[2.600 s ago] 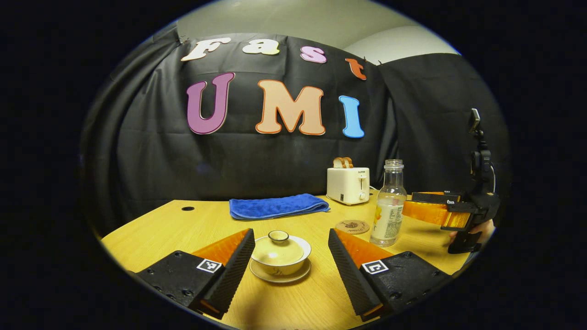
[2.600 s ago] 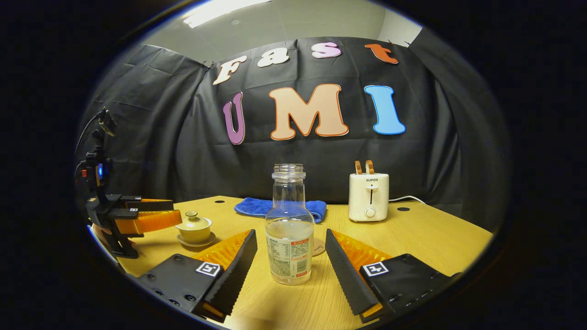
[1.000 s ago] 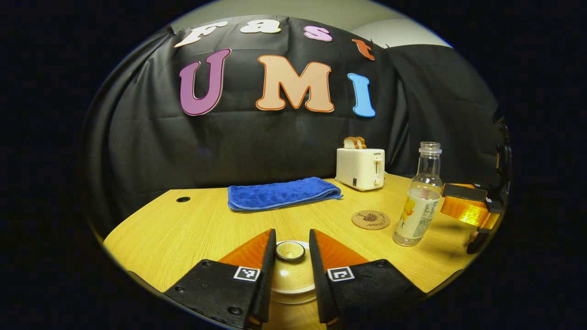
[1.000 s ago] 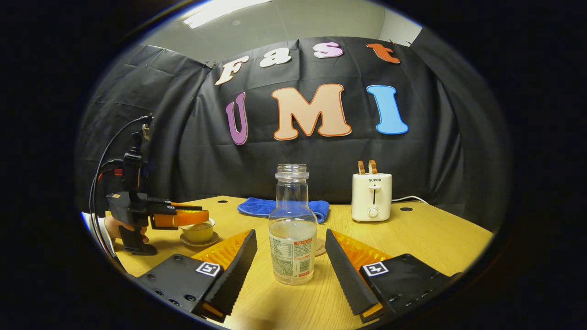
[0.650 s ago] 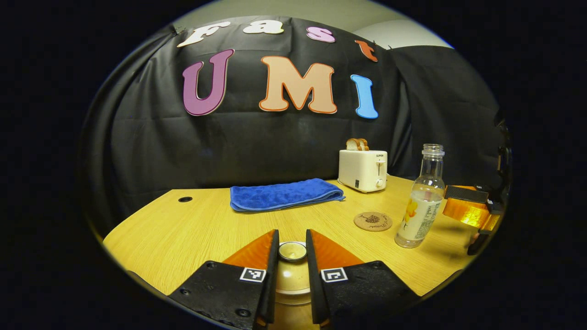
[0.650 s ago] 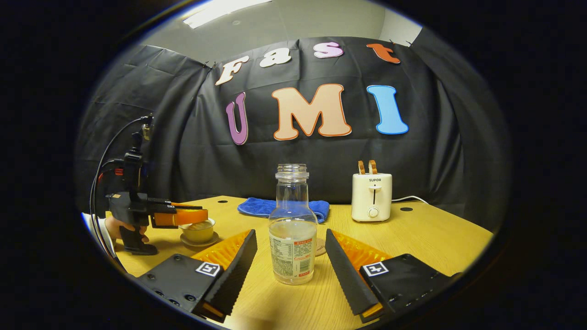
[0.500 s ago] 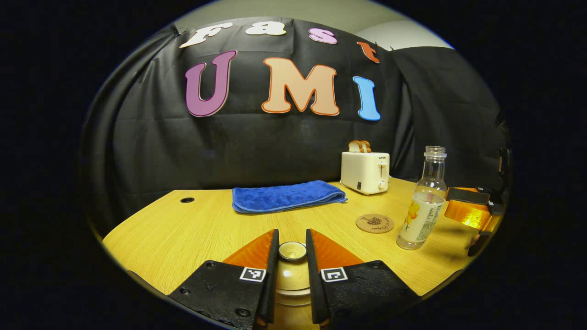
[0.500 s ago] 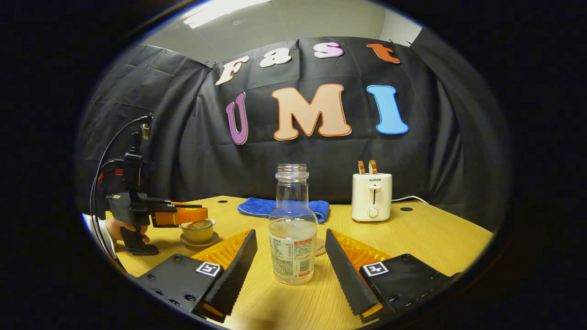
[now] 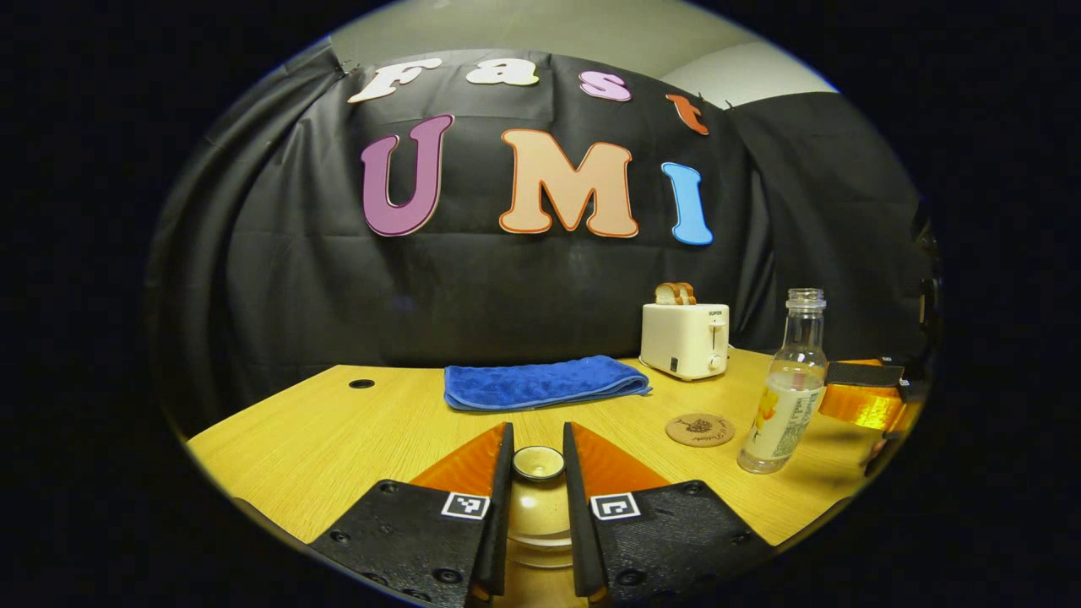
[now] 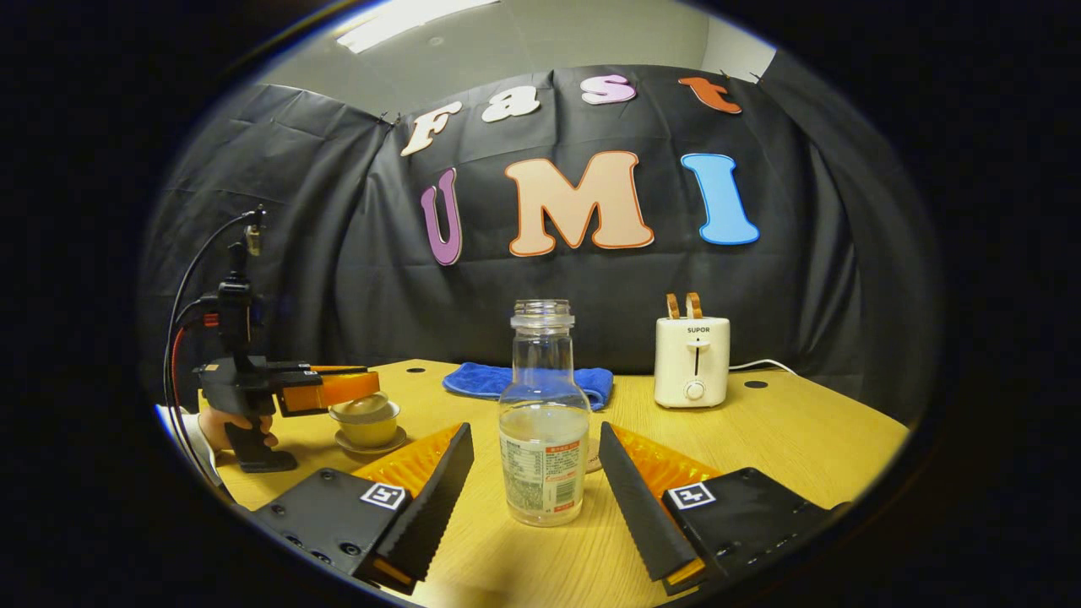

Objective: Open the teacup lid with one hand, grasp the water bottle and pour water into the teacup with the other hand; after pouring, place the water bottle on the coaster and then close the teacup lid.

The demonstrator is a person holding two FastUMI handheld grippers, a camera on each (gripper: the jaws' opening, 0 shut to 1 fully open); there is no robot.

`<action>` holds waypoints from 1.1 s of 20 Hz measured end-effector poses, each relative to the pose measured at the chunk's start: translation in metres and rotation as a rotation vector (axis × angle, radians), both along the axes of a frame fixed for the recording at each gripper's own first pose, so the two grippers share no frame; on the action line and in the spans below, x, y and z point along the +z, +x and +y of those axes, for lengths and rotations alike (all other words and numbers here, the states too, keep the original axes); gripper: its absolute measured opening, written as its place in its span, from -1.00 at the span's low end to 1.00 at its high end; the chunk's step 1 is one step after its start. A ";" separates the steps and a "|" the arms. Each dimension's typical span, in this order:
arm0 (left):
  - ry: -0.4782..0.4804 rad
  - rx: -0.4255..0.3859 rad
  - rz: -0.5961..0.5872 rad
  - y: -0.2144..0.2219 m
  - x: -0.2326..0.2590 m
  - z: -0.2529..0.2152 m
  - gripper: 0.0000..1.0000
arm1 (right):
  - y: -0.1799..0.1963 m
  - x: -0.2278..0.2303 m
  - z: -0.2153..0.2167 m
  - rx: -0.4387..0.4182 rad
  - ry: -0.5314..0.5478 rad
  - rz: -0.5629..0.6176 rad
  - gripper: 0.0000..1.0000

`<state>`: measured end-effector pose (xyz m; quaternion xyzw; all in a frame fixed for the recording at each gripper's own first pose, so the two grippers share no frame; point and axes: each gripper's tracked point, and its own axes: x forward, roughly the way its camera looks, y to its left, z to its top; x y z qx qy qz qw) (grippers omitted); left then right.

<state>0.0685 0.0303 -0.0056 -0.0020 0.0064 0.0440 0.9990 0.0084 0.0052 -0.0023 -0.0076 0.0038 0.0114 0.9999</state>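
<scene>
Lid point(image 9: 538, 463) of the teacup sat clamped by its knob between the fingers of the left hand-held gripper point(image 9: 538, 498) in the left gripper view, lifted a little off the cup compared with half a second before, so opening had only begun.

In the right gripper view, the right hand-held gripper point(image 10: 535, 485) stayed spread apart around the untouched water bottle point(image 10: 544, 422) on the table point(image 10: 811, 439), the coaster point(image 10: 593, 460) just beyond; pouring, placing and closing remained.
</scene>
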 end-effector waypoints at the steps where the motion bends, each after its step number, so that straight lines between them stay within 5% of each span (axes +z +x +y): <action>1: -0.001 0.004 -0.002 -0.001 0.001 0.001 -0.42 | 0.001 -0.001 -0.001 -0.003 0.000 0.001 0.90; 22: 0.008 0.194 -0.009 -0.055 0.002 0.093 -0.43 | 0.054 -0.026 -0.002 -0.027 -0.010 0.156 0.92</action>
